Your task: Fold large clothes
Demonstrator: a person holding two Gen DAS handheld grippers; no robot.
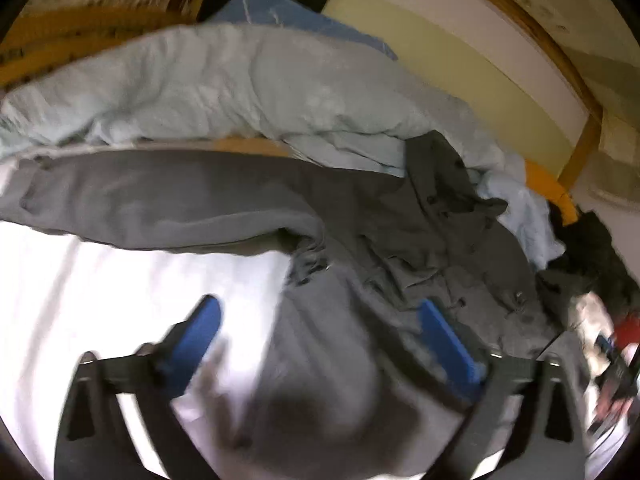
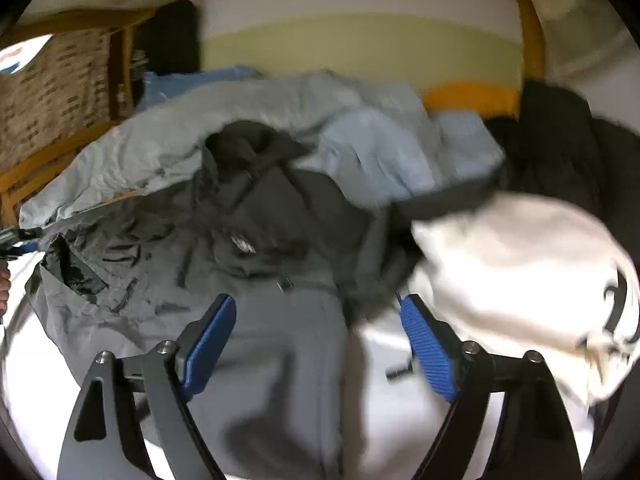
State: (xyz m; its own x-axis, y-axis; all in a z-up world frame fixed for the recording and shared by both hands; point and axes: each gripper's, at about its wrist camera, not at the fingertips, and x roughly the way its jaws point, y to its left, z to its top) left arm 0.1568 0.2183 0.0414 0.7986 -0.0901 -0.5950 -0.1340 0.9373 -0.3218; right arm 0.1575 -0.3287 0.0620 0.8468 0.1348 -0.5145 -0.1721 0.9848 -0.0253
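The left tool [image 1: 320, 332] and right tool [image 2: 318, 328] both stood wide, gripping nothing, above a grey jacket [image 2: 168, 264]. The jacket lay spread on a white bed [image 1: 100, 280], against a pale blue quilt [image 1: 200, 80].

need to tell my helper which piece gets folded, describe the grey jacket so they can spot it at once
Start at the white bed sheet in front of the wooden bed frame. The grey jacket lies spread across it, just below the pale blue bedding. Unlike the plain cream garment on its right, it is darker, crinkled, and has snap buttons.
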